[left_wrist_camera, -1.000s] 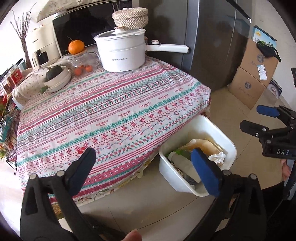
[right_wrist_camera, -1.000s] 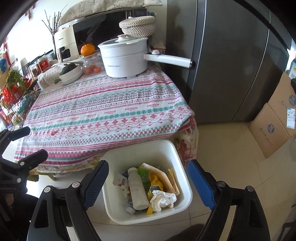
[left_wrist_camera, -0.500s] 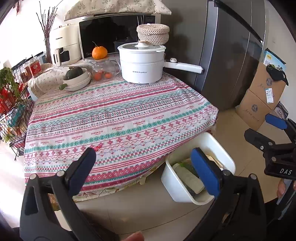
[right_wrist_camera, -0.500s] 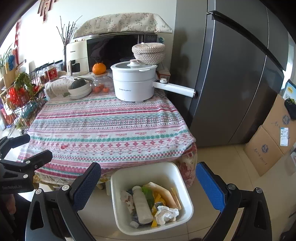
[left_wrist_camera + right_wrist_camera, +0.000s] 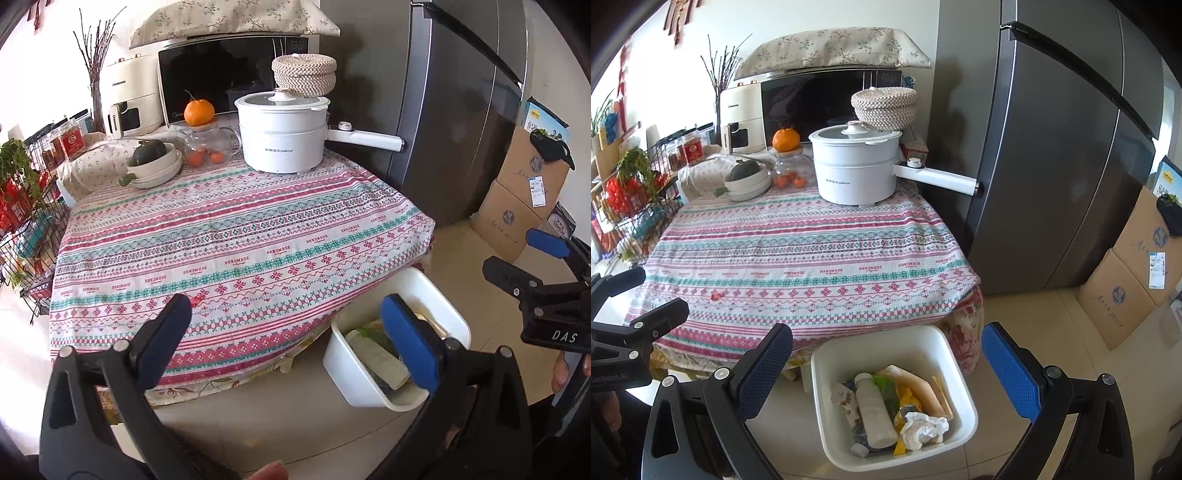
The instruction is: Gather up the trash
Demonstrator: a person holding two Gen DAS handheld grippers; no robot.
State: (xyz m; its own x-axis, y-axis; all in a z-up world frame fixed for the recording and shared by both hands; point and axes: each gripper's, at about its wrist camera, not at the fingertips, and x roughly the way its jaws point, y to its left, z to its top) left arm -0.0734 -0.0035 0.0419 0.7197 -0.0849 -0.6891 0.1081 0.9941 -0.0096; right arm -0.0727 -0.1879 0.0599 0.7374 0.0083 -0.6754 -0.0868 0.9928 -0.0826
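Note:
A white bin (image 5: 945, 373) stands on the floor at the table's near right corner; it also shows in the left wrist view (image 5: 347, 365). It holds a pale bottle (image 5: 873, 410), crumpled tissue (image 5: 923, 428), yellow wrappers and paper. A small red scrap (image 5: 718, 294) lies on the patterned tablecloth (image 5: 812, 251) near the front edge, and shows in the left wrist view (image 5: 197, 299). My left gripper (image 5: 286, 332) is open and empty, above the table's front edge. My right gripper (image 5: 886, 365) is open and empty, above the bin.
A white electric pot (image 5: 857, 166), a woven basket (image 5: 884, 107), an orange (image 5: 785, 139), a glass teapot and a bowl with a squash (image 5: 746, 177) stand at the table's back. A grey fridge (image 5: 1052, 147) is to the right, cardboard boxes (image 5: 1134, 280) beside it, a wire rack (image 5: 631, 206) to the left.
Both grippers have risen and pulled back from the bin and table, so more of the room shows. Both stay open and empty.

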